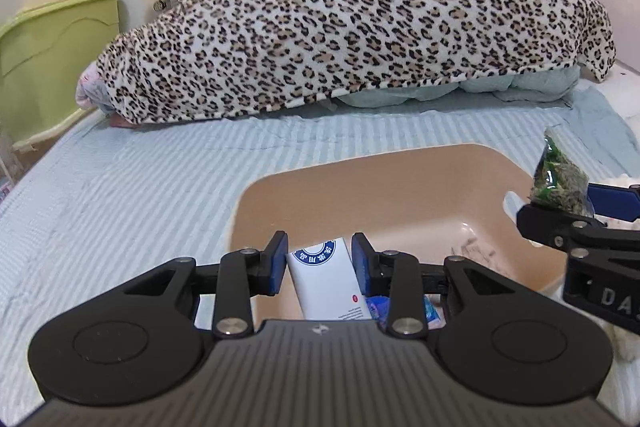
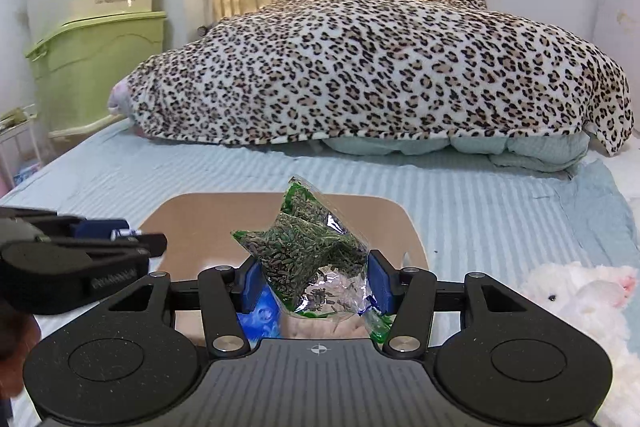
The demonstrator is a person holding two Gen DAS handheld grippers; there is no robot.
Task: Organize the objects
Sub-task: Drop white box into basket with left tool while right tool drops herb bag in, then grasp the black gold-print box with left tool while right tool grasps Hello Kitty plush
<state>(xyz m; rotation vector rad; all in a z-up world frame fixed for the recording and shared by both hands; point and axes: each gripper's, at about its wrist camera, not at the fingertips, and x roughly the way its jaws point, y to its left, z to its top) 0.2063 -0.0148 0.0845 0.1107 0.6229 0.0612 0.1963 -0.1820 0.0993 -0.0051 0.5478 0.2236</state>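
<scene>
A tan plastic bin (image 1: 400, 183) sits on the striped bed sheet; it also shows in the right wrist view (image 2: 192, 215). My left gripper (image 1: 320, 263) is shut on a white tube with a blue round logo (image 1: 328, 283), held over the bin's near left part. My right gripper (image 2: 314, 281) is shut on a clear bag of dark dried leaves with green print (image 2: 308, 247), held above the bin; the bag also shows at the right of the left wrist view (image 1: 560, 179). A blue packet (image 2: 260, 319) lies in the bin below.
A leopard-print blanket (image 1: 352, 27) heaps over bedding at the far end of the bed. A white plush toy (image 2: 580, 303) lies on the sheet right of the bin. Green and cream storage boxes (image 2: 100, 67) stand stacked at the left wall.
</scene>
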